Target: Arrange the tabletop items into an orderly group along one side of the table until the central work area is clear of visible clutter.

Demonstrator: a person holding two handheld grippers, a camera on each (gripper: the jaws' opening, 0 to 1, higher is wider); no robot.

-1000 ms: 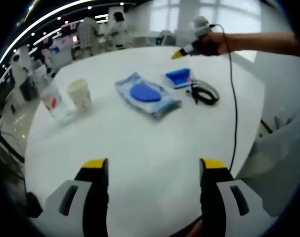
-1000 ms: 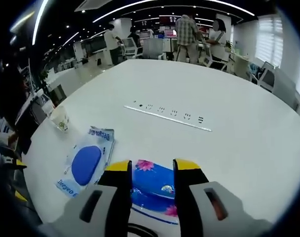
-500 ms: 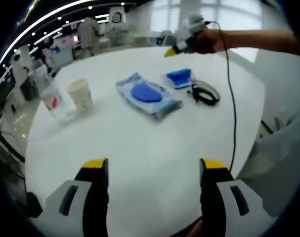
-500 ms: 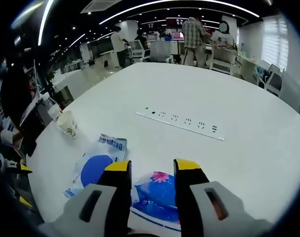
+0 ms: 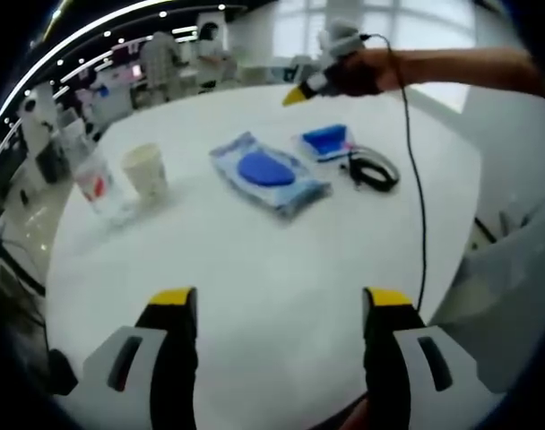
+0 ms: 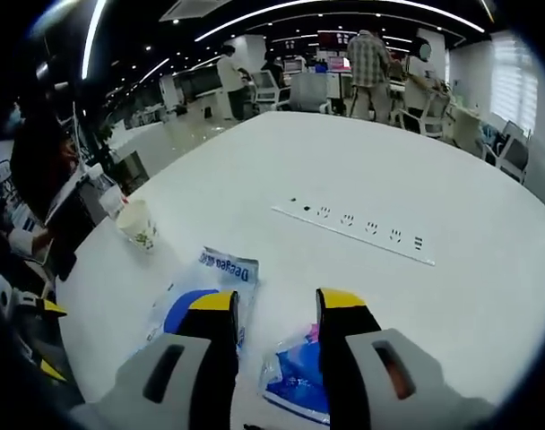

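Observation:
In the left gripper view my left gripper [image 5: 281, 300] stands wide open and holds nothing, low over the near part of the white table [image 5: 255, 260]. Beyond it lie a wet-wipes pack [image 5: 268, 172], a blue tissue pack [image 5: 326, 141] and a coiled black cable [image 5: 373, 168]. A paper cup [image 5: 145, 170] and a clear bottle [image 5: 95, 184] stand at the left. My right gripper [image 5: 308, 88] hovers above the far items. In its own view the right gripper [image 6: 277, 303] has a narrow gap between its jaws, above the tissue pack [image 6: 299, 376] and the wipes pack [image 6: 205, 291].
A row of sockets [image 6: 362, 228] is set into the table top. The paper cup [image 6: 138, 224] stands near the table's edge. A thin cable [image 5: 422, 197] hangs from the right gripper across the table's right side. People [image 6: 373, 63] and desks fill the background.
The right gripper has risen and drifted left, away from the blue tissue pack, which has slid lower in its view. The left gripper and the items have stayed still.

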